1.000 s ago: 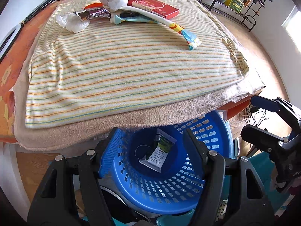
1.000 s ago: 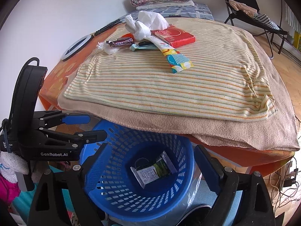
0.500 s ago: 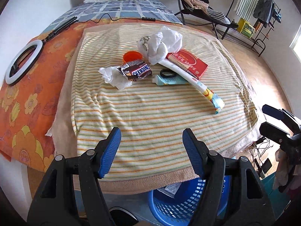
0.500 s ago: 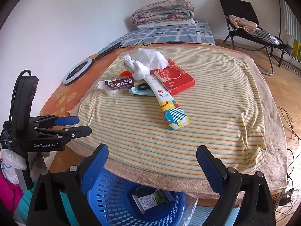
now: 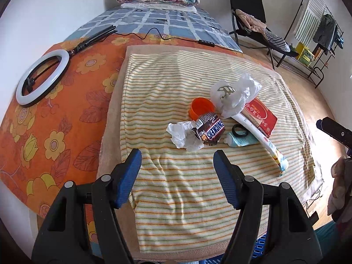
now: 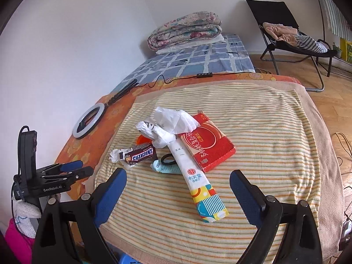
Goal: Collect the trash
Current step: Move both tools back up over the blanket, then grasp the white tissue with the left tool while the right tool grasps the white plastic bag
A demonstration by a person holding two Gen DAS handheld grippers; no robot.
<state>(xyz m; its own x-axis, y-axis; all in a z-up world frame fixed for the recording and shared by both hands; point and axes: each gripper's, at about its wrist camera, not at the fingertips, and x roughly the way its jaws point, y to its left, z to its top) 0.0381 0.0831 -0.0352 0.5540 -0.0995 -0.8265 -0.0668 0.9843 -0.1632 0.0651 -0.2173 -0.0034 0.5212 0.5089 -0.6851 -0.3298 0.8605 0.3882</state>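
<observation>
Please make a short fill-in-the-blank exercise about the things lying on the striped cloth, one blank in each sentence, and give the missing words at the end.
1. The candy wrapper beside the crumpled tissue reads ____.
2. The flat box under the white plastic bag has the colour ____.
3. The small black ring rests on a light blue ____.
4. Both the left gripper and the right gripper hold ____.

Missing words: Snickers; red; tube; nothing

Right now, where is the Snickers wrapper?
In both wrist views the Snickers wrapper lies on the striped towel, touching a crumpled white tissue, just in front of the orange cup.
</observation>
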